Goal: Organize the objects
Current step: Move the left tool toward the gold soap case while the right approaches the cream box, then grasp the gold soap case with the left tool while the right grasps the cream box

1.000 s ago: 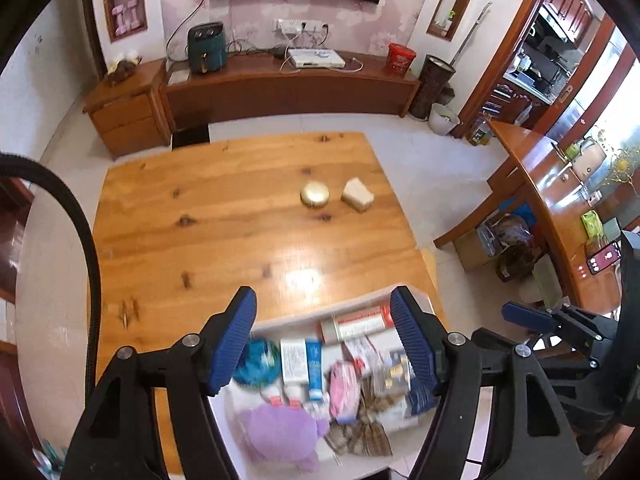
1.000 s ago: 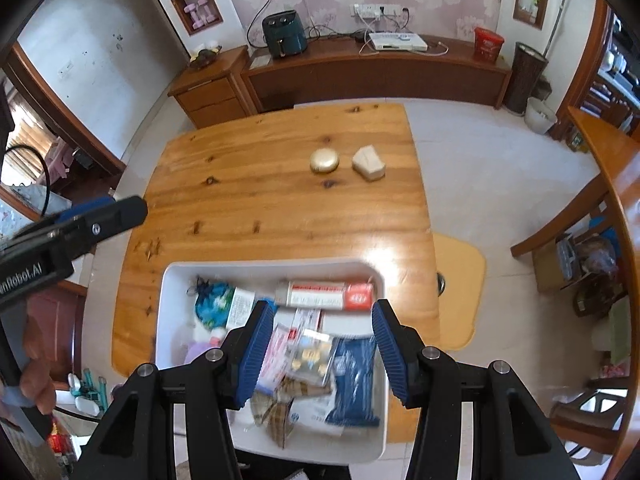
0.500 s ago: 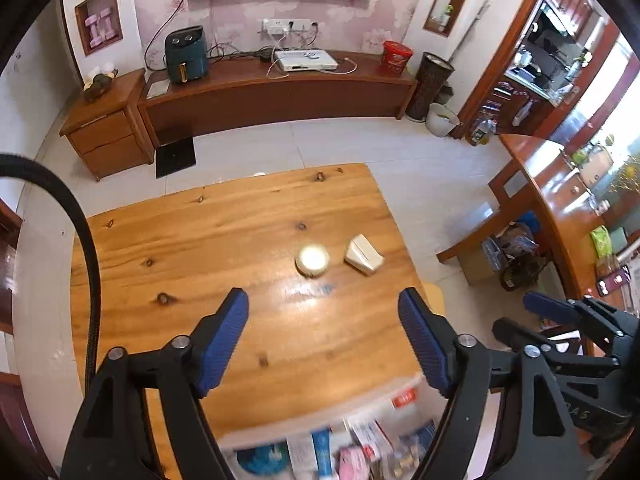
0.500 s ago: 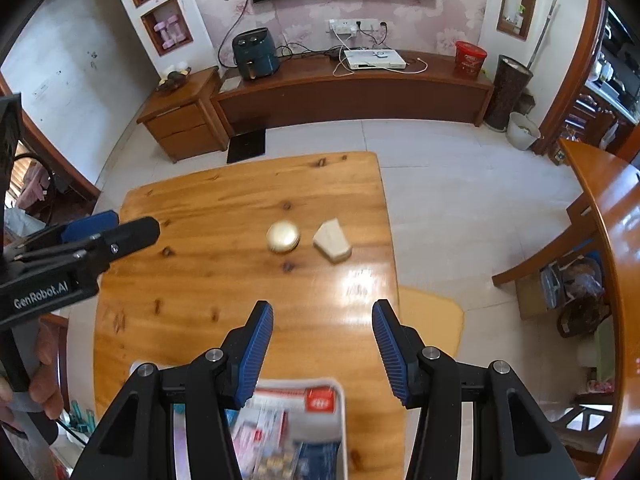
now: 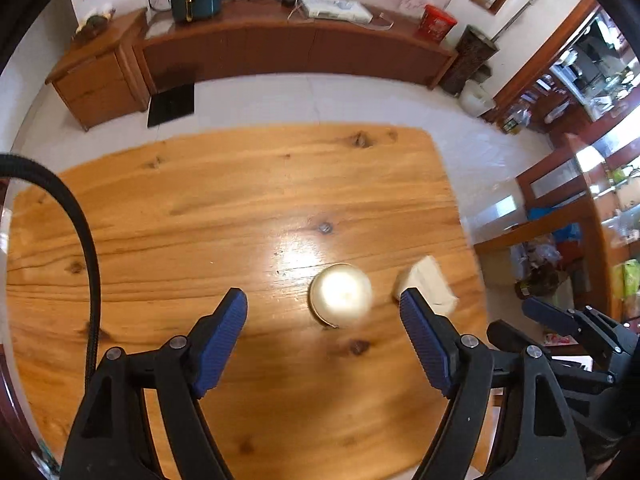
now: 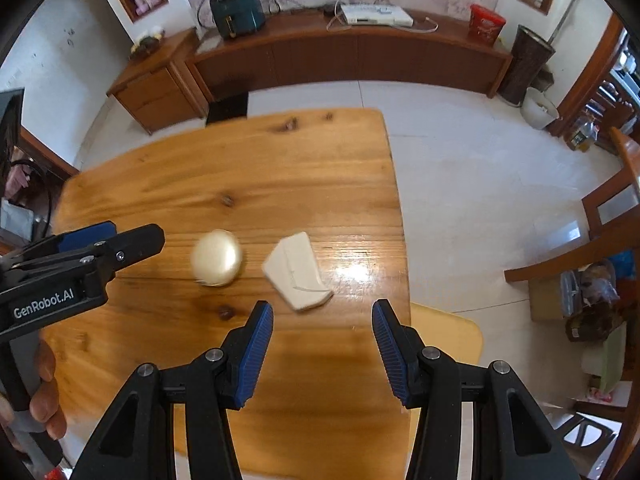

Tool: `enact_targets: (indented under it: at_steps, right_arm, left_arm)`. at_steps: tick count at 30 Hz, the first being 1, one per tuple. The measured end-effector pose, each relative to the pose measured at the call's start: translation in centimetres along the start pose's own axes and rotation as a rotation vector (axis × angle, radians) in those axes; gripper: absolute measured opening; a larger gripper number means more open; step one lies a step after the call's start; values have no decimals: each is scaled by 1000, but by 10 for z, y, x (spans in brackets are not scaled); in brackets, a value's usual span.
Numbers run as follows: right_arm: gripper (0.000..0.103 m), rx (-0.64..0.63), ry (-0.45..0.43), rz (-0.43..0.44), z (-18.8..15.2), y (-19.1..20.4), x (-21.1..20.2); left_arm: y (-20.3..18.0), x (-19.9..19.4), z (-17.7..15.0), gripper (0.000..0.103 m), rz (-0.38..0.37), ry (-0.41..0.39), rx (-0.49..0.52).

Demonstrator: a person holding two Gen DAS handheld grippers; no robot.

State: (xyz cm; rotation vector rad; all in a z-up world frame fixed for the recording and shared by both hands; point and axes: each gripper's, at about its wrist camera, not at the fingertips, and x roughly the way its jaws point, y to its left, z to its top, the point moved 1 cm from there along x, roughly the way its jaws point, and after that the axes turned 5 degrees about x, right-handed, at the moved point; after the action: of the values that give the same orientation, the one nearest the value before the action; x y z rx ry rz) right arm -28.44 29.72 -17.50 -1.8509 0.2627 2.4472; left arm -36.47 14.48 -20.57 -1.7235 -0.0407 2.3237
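The left gripper point(image 5: 322, 304) with blue finger pads is wide open and holds nothing. It hangs over the big wooden table point(image 5: 200, 208). A round, shiny gold tin point(image 5: 340, 295) sits on the table between its fingers. A white wedge-shaped block point(image 6: 298, 270) lies just beside the tin. The right gripper point(image 6: 322, 318) is wide open and empty too, just short of the block.

Round tin point(image 6: 217, 258) left of wedge-shaped block point(image 6: 298, 276), both on table point(image 6: 280, 176)
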Motion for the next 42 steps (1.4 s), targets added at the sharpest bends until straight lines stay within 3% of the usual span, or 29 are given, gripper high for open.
enact_targets:
  at_steps: [5, 10, 16, 20, 23, 28, 35, 37, 40, 42]
  right_arm:
    - [53, -71, 21, 12, -6, 3, 39]
    - [53, -121, 1, 27, -7, 9, 55]
    - [53, -157, -13, 24, -3, 15, 70]
    - [53, -185, -53, 12, -6, 18, 72]
    - [39, -180, -75, 28, -8, 13, 70]
    - [39, -143, -78, 40, -15, 0, 68]
    - [39, -152, -88, 45, -24, 1, 62]
    - [39, -151, -93, 48, -27, -1, 60]
    - [39, -151, -100, 56, -33, -2, 55]
    - [39, -151, -101, 61, -34, -1, 53]
  left_arm:
    - [-3, 32, -7, 82, 11, 34, 24]
    - [-8, 39, -14, 85, 28, 31, 87]
    - [-3, 45, -13, 85, 23, 42, 77]
    - [-8, 50, -13, 85, 23, 49, 90]
    - [-12, 53, -13, 85, 23, 49, 101]
    - [-16, 60, -11, 85, 38, 55, 92]
    - [-21, 70, -12, 84, 129, 59, 87]
    - [-24, 71, -13, 82, 150, 53, 94]
    - [-29, 68, -15, 60, 161, 30, 119]
    - [-29, 67, -17, 59, 155, 35, 118]
